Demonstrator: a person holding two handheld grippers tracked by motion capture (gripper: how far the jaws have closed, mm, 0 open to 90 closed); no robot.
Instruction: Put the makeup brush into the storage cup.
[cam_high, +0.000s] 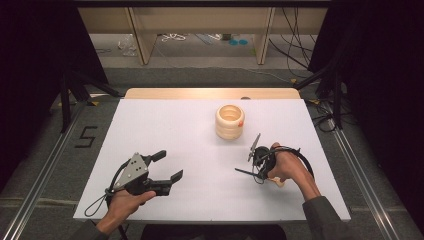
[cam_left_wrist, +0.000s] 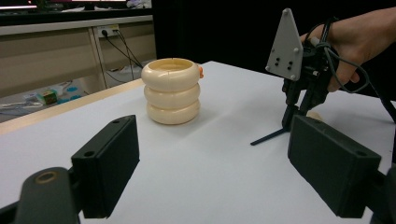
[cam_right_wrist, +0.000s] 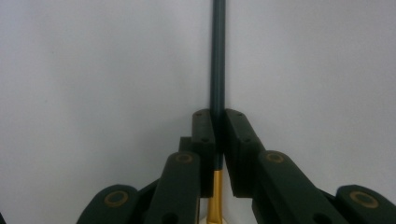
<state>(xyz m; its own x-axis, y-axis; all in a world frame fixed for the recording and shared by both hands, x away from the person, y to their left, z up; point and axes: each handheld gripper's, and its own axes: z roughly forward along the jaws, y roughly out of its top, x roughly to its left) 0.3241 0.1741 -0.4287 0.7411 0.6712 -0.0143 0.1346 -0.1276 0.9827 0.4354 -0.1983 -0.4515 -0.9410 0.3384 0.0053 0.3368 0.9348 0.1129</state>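
Ring stack stands on the table, beyond the rod lying right

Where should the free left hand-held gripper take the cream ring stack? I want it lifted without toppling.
Grip the ring stack across its bottom ring, coming level from its near-left side, where the open left hand-held gripper already faces it. The stack stands upright and its bulging rings leave grooves that seat flat pads.

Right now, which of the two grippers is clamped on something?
The right gripper: it is shut on a thin dark rod with a gold end. The left gripper is open with nothing between its pads, pointing towards the cream ring stack.
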